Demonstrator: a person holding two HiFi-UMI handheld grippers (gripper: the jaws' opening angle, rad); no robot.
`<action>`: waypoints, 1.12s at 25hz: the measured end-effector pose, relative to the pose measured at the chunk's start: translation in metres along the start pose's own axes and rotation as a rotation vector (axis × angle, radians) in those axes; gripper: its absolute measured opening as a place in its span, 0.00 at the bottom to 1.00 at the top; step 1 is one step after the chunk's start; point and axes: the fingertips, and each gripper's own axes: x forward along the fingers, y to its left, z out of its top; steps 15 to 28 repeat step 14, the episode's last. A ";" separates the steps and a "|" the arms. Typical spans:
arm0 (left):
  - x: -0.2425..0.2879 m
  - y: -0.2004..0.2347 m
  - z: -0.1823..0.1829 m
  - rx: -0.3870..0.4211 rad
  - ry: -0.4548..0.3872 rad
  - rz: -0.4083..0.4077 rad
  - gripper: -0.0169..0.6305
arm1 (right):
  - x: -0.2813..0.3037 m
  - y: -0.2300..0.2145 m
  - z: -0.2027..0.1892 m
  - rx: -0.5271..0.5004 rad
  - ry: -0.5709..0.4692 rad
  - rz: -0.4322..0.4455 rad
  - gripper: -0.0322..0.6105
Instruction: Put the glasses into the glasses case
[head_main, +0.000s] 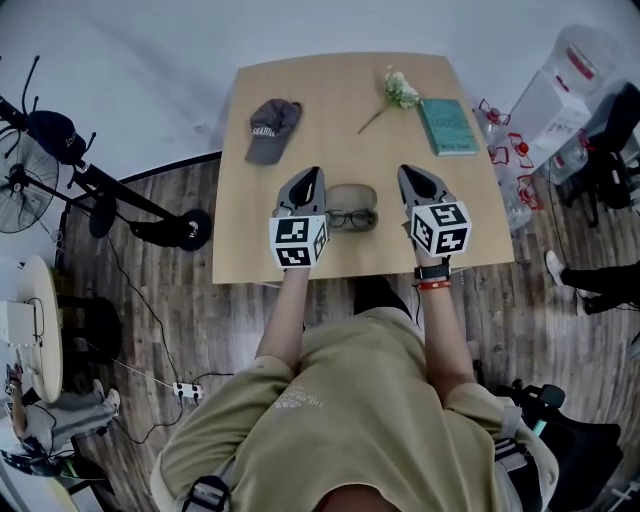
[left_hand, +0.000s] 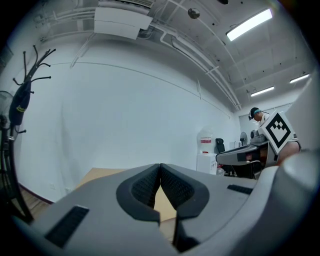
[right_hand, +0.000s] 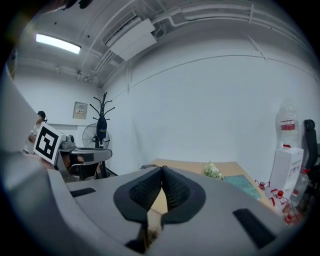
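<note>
No wording legible, white lettering on the grey cap (head_main: 272, 128) ahead-left of the left gripper (head_main: 314, 174) jaws too small, teal book (head_main: 447, 126) cover ahead-right of the right gripper (head_main: 409, 172) jaws blurred, red label (right_hand: 286, 125) on the water bottle (right_hand: 289, 112) far right of them unreadable.

Wood table (head_main: 300, 100) w/ cap (head_main: 272, 128), flower (head_main: 398, 92), book (head_main: 447, 126), glasses (head_main: 351, 218), case (head_main: 351, 195)
</note>
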 end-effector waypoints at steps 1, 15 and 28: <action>0.000 -0.002 -0.001 -0.005 -0.002 0.002 0.06 | -0.002 -0.001 -0.002 -0.001 0.006 0.004 0.07; 0.005 0.048 -0.077 0.083 0.225 0.124 0.06 | 0.030 -0.009 -0.033 -0.074 0.141 0.080 0.07; 0.005 0.048 -0.077 0.083 0.225 0.124 0.06 | 0.030 -0.009 -0.033 -0.074 0.141 0.080 0.07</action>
